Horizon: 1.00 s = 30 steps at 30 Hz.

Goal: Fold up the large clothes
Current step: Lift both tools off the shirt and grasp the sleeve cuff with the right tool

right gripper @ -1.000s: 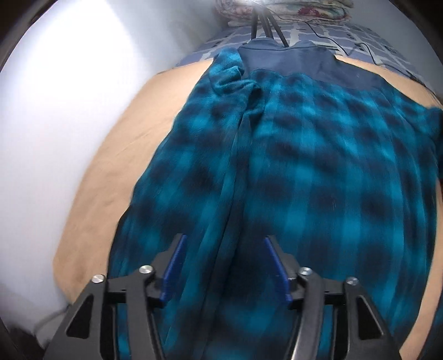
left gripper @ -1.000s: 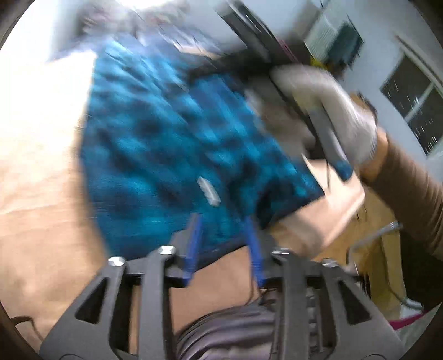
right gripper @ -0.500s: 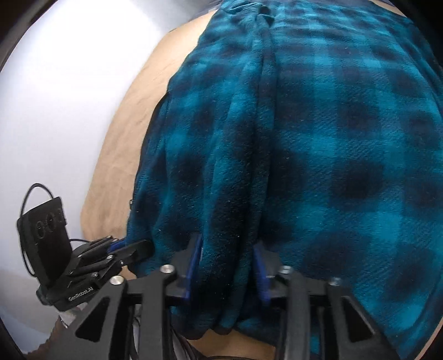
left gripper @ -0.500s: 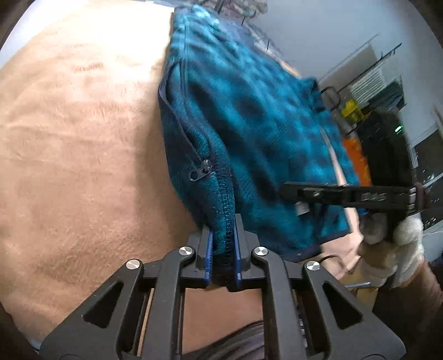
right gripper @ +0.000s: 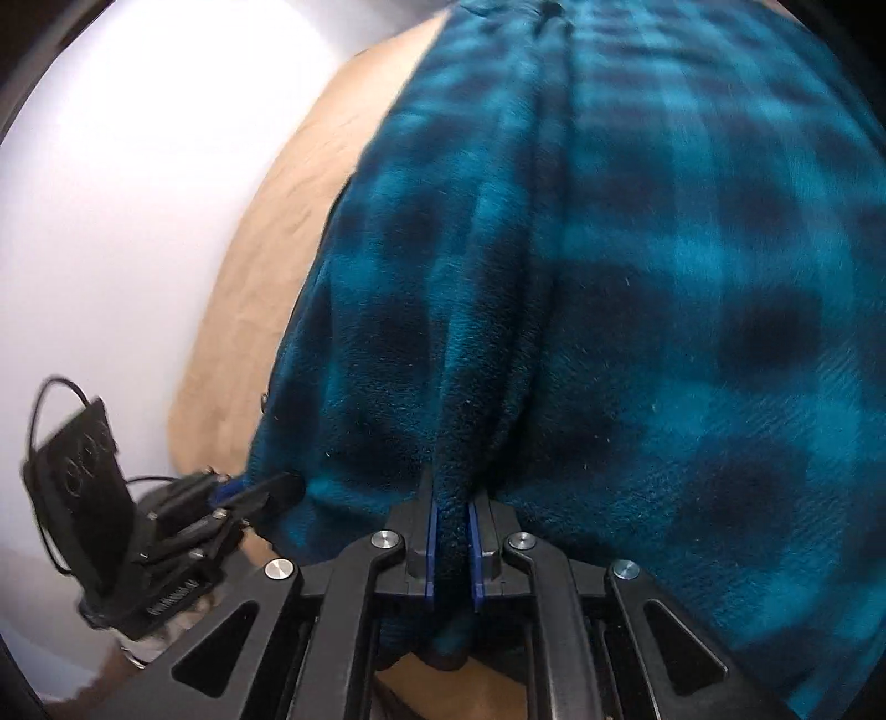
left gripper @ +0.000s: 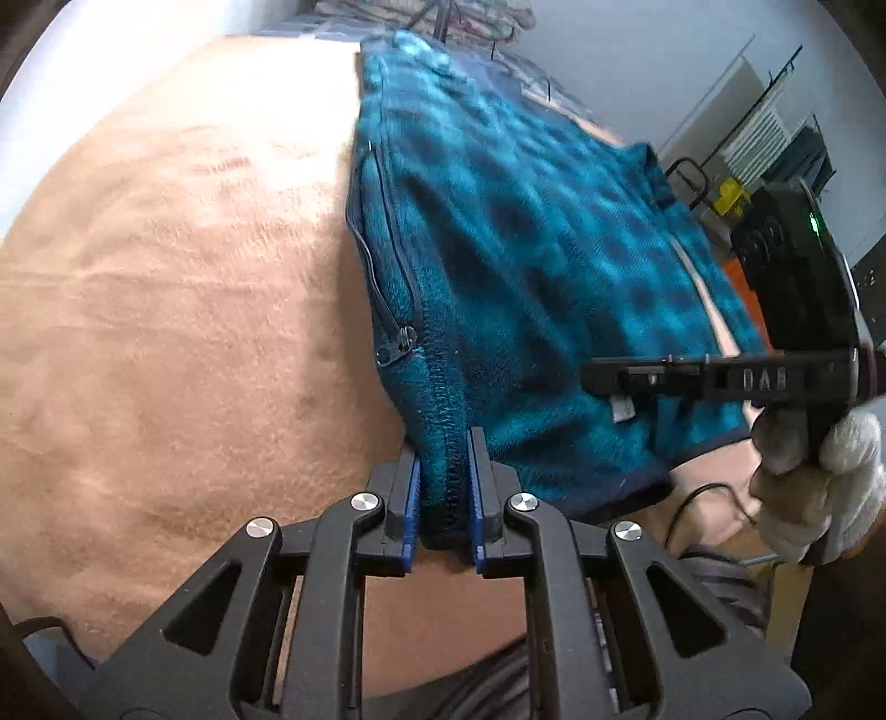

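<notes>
A teal and dark blue checked fleece jacket (left gripper: 531, 266) lies on a tan blanket (left gripper: 166, 310). My left gripper (left gripper: 446, 498) is shut on the jacket's near hem beside the zipper edge, close to a pocket zipper pull (left gripper: 396, 346). My right gripper (right gripper: 453, 545) is shut on a bunched fold of the same jacket (right gripper: 637, 288) at its near hem. The right gripper also shows at the right of the left wrist view (left gripper: 720, 379), held by a gloved hand. The left gripper shows at the lower left of the right wrist view (right gripper: 249, 493).
The tan blanket covers a bed and runs out to the left (right gripper: 266, 232). A white wall (right gripper: 122, 194) is beyond it. Shelving and clutter (left gripper: 775, 144) stand at the far right. Patterned bedding (left gripper: 470, 16) lies at the head of the bed.
Both grippers have closed on the jacket's near hem; a second ago they were open over it. The right gripper's jaws have tightened on the fold since half a second ago.
</notes>
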Motion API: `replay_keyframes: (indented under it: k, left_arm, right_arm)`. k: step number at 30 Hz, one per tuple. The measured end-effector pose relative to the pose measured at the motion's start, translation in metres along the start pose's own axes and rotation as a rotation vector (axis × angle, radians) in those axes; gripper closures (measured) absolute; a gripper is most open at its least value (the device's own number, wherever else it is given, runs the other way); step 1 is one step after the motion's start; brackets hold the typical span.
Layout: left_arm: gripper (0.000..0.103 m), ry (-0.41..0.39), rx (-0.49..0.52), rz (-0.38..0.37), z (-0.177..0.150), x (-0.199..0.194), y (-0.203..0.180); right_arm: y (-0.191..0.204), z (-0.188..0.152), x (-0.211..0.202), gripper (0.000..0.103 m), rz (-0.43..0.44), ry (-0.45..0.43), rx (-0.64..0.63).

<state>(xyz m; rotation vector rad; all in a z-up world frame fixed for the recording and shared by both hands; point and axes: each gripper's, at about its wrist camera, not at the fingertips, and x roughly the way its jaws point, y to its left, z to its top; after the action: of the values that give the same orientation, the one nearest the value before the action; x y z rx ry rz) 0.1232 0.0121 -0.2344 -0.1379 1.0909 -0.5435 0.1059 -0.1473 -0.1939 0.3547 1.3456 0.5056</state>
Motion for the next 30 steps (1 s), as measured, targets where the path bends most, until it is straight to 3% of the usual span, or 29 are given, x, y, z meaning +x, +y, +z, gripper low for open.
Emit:
replay_keyframes:
  k: [3,6,10,15,21,24,30]
  left_arm:
    - [0.086,-0.048,0.06,0.031,0.008,-0.022,-0.013]
    - [0.079,-0.114,0.125,0.053,0.015,-0.05,-0.032]
    - [0.05,-0.216,0.195,0.064,0.028,-0.088,-0.06]
    - [0.049,-0.283,0.229,0.035,0.051,-0.115,-0.088]
    - [0.049,-0.348,0.271,0.019,0.083,-0.14,-0.122]
    - [0.049,-0.364,0.304,0.007,0.102,-0.149,-0.143]
    - [0.049,-0.397,0.383,-0.023,0.137,-0.164,-0.189]
  right_arm:
    - [0.024,-0.009,-0.022,0.067,-0.052,-0.059,-0.082]
    - [0.034,-0.029,-0.058,0.06,-0.128,-0.176,-0.124]
    - [0.018,-0.056,-0.114,0.044,-0.196,-0.324,-0.089]
    - [-0.026,-0.082,-0.179,0.038,-0.261,-0.422,0.004]
    - [-0.109,-0.1,-0.249,0.033,-0.36,-0.522,0.156]
    - [-0.153,-0.113,-0.276,0.033,-0.407,-0.542,0.234]
    - [-0.235,-0.141,-0.308,0.033,-0.415,-0.568,0.417]
